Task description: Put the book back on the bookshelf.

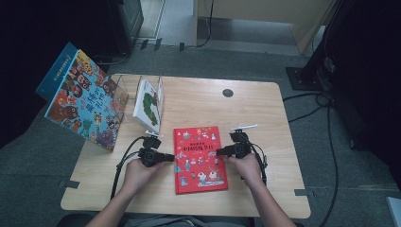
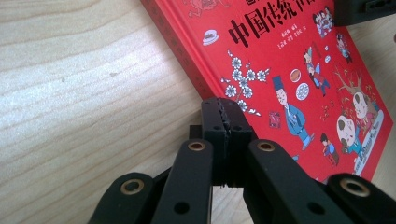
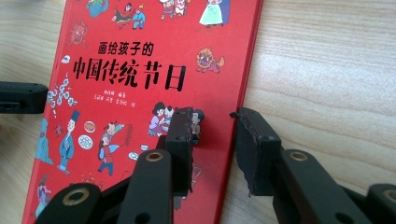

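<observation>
Between both hand-held grippers — red book (image 1: 199, 158), flat on table (image 1: 265, 113)

High view: overhead, from the person's side, facing forward and down over the whole table (image 1: 265, 101). Both gripper views ride low and close to the wood — facing each other across the red book (image 1: 199, 158), which all three share.

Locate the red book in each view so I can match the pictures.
High view: red book flat at table centre, between both grippers.
Left gripper view: upper right, beyond the shut jaws.
Right gripper view: left and centre, edge between the jaws.
Shared landmark: its black title characters.
</observation>
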The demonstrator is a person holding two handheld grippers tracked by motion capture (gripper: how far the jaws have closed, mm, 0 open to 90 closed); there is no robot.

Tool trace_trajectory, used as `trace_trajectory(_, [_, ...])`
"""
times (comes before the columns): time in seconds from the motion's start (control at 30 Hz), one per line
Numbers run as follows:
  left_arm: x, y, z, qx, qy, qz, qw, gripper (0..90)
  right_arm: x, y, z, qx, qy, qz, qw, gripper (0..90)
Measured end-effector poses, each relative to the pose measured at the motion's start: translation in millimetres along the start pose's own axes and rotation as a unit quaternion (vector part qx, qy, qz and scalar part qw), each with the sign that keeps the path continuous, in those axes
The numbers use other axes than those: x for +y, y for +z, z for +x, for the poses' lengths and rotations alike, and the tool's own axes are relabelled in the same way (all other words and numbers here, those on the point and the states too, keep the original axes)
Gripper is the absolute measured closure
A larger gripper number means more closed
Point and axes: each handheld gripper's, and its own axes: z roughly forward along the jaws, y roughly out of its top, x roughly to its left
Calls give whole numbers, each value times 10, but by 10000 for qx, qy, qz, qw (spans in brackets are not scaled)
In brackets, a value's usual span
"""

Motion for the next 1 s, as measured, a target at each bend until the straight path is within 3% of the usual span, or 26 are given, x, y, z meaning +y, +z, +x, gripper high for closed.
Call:
trace_trajectory(0.27, [21, 22, 8, -36, -17, -38, 10000, 900, 10, -54, -14, 13, 128, 125, 9998, 696])
trace_trajectory(0.33, [23, 23, 10, -43, -26, -38, 10000, 900, 15, -86, -13, 122, 137, 79, 9998, 697])
trace_trajectory(0.57, [24, 24, 12, -50, -33, -44, 10000, 900, 68, -231, 71, 195, 26, 20, 9998, 704])
trace_trajectory(0.83, [27, 36, 16, -96, -80, -72, 9999, 900, 237, -436, 322, 518, -181, -106, 9984, 717])
trace_trajectory(1.0, [27, 40, 20, -116, -107, -84, 9998, 900, 368, -505, 550, 619, -408, 27, 9972, 739])
